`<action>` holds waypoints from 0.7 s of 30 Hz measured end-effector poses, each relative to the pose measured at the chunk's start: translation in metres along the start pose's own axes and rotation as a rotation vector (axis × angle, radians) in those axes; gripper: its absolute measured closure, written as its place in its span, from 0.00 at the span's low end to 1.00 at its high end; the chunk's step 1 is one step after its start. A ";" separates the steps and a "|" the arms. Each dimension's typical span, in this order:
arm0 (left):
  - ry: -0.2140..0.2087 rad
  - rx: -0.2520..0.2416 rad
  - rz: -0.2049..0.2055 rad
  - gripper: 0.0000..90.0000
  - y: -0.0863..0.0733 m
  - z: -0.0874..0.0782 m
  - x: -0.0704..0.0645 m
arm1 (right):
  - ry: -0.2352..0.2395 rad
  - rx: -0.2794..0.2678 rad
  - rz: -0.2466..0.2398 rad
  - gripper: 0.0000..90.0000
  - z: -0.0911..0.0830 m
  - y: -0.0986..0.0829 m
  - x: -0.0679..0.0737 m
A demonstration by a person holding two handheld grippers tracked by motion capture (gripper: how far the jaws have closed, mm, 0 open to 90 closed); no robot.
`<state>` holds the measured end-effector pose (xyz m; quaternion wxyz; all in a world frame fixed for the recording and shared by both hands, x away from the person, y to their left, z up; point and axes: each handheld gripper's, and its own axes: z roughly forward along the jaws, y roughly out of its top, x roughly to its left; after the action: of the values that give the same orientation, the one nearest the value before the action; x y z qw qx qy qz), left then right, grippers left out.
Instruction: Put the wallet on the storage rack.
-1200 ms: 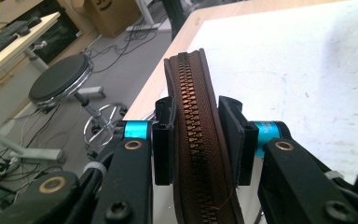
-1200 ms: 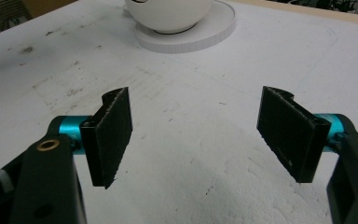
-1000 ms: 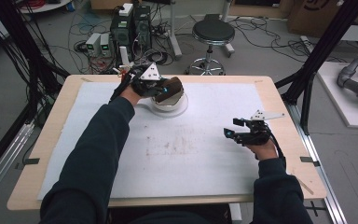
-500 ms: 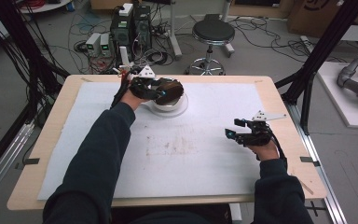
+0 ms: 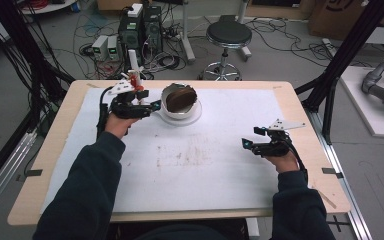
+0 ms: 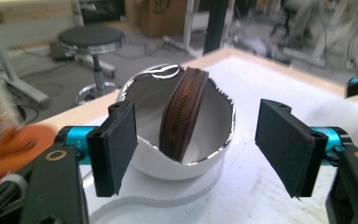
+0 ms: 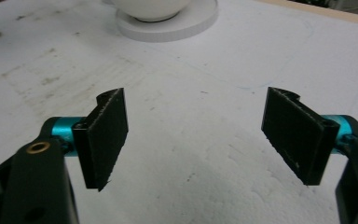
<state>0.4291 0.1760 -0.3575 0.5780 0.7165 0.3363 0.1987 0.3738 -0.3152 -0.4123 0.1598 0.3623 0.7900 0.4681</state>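
We hold the left gripper (image 5: 147, 106) just beside the white bowl (image 5: 180, 106), on its left side in the high view, with its jaws spread wide and nothing between them. In the left gripper view the bowl (image 6: 179, 140) sits directly ahead of that gripper (image 6: 198, 140), a little beyond the jaw tips, and its rim spans most of the gap between the two black pads. A brown zippered pouch (image 6: 182, 114) stands on edge inside the bowl, leaning against the far wall, its zipper running up toward the rim. The bowl rests on a round white base (image 6: 168, 193) whose edge curves under our left jaw. Beyond the bowl the table's wooden far edge (image 5: 220, 83) lies near, so there is little room forward of the left gripper, while open white mat (image 5: 200, 165) stretches back toward us.

Our right gripper (image 5: 260, 142) rests well apart from the bowl, toward the table's right edge, jaws also wide apart and holding nothing. In the right gripper view the bare mat (image 7: 191, 116) runs between that gripper's jaws (image 7: 196, 135) and ahead, up to the base (image 7: 168, 25) and the bowl's underside (image 7: 149, 9).
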 end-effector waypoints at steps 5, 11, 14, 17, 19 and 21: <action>0.057 -0.038 -0.055 0.23 -0.030 -0.030 0.003 | -0.054 0.007 -0.004 0.24 -0.002 0.000 -0.001; 0.110 -0.059 -0.090 0.23 -0.058 -0.061 0.005 | -0.098 0.014 -0.007 0.24 -0.005 0.000 0.001; 0.145 -0.083 -0.076 0.23 -0.065 -0.074 0.004 | -0.105 0.015 -0.021 0.24 -0.006 0.000 0.003; 0.177 -0.107 -0.077 0.23 -0.067 -0.083 0.005 | -0.134 0.023 -0.046 0.24 -0.007 -0.001 0.004; 0.191 -0.105 -0.081 0.23 -0.069 -0.085 0.005 | -0.158 0.019 -0.056 0.24 -0.009 -0.002 0.004; 0.193 -0.094 -0.083 0.23 -0.072 -0.086 0.006 | -0.176 0.011 -0.052 0.24 -0.011 -0.001 0.005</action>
<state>0.3573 0.2470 -0.4052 0.5839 0.6514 0.4100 0.2581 0.3633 -0.3188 -0.4069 0.2388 0.3824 0.7845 0.4258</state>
